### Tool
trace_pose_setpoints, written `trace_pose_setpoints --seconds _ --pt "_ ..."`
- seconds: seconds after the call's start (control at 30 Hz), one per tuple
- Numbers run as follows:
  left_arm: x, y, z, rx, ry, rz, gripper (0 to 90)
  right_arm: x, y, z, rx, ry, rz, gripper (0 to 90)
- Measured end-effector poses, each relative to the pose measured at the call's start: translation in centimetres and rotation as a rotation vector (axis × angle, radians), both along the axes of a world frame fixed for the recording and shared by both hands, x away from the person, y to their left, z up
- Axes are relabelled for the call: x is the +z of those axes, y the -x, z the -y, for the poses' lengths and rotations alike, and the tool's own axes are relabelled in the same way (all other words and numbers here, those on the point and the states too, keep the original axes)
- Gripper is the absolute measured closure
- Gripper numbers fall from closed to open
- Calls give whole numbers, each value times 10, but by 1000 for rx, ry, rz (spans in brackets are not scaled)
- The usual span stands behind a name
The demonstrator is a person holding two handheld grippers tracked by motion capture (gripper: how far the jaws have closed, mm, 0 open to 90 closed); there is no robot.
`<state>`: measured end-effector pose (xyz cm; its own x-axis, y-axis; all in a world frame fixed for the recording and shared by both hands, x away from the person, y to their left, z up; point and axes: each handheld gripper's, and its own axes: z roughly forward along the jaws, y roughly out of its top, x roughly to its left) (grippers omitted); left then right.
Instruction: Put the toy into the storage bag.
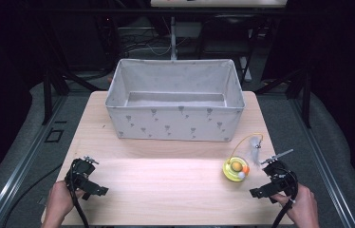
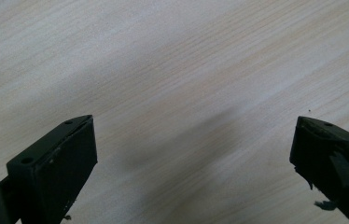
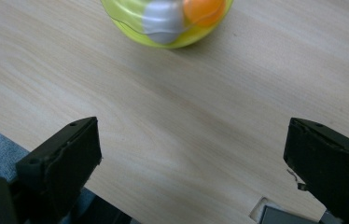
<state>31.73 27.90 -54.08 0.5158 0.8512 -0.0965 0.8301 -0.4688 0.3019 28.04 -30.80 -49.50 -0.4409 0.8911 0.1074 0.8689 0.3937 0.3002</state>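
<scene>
The toy (image 1: 236,169) is a yellow-green dish holding orange and white balls. The high view adds its wire and feather. Both grippers' fingers (image 3: 65,163) are spread, empty.

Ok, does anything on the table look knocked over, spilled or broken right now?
Nothing stands out. The fabric bin stands upright and square at the back of the table, and the yellow toy sits flat near the right gripper, its wire wand arching upward. No spill or damage is visible.
</scene>
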Motion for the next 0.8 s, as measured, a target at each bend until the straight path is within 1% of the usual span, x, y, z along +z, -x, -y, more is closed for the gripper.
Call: trace_pose_setpoints --seconds 0.07,0.1,0.13,0.17,0.2,0.23,0.27,0.3,0.33,0.37,0.4,0.43,0.47,0.5,0.53,0.57,0.6,0.63,0.67,0.7,0.73,0.77,0.8 --pt "0 0 1 -2 -3 -1 10 3 -2 -1 13 -12 -12 36" --pt "0 0 1 -2 -3 -1 10 4 -3 -1 14 -22 -5 36" --pt "-1 0 1 1 1 -1 10 5 -5 1 28 -6 -4 36" --pt "-1 0 1 1 1 -1 9 5 -5 1 28 -6 -4 36" --pt "-1 0 1 2 2 -1 9 8 -7 1 40 -12 1 36" --pt "-1 0 1 -1 1 -5 9 10 -8 1 48 -24 -3 35" --pt "-1 0 1 -1 1 -5 9 10 -8 1 48 -24 -3 35" --pt "-1 0 1 -2 0 -5 9 15 -11 1 61 -10 3 32" --pt "-1 0 1 -1 1 -3 8 19 -12 2 75 -8 2 29" --pt "-1 0 1 -2 1 -6 8 19 -13 0 70 -35 10 27" --pt "-1 0 1 -2 1 -6 8 19 -13 0 70 -35 10 27" --pt "-1 0 1 -1 2 -4 8 23 -14 1 80 -33 5 23" --pt "-1 0 1 -1 3 -5 8 29 -18 1 93 -18 7 21" --pt "-1 0 1 -1 3 -5 8 29 -18 1 93 -18 7 21" --pt "-2 0 2 1 5 -5 8 35 -20 0 102 -32 12 20" --pt "-2 0 2 0 3 -6 8 37 -22 1 116 -19 20 20" --pt "-2 0 2 0 3 -6 8 37 -22 1 116 -19 20 20" --pt "-2 0 2 -4 2 -6 7 43 -25 0 124 -30 26 15" --pt "-1 0 2 -7 1 -7 7 46 -26 -1 124 -36 22 11" --pt "-1 0 2 -7 3 -6 7 48 -28 -1 135 -27 22 8" --pt "-1 0 2 -7 3 -6 7 48 -28 -1 135 -27 22 8" --pt "-1 -1 2 -6 3 -7 7 53 -31 -2 144 -26 33 0" --pt "-2 0 2 -4 5 -7 7 55 -32 -2 150 -36 32 0"
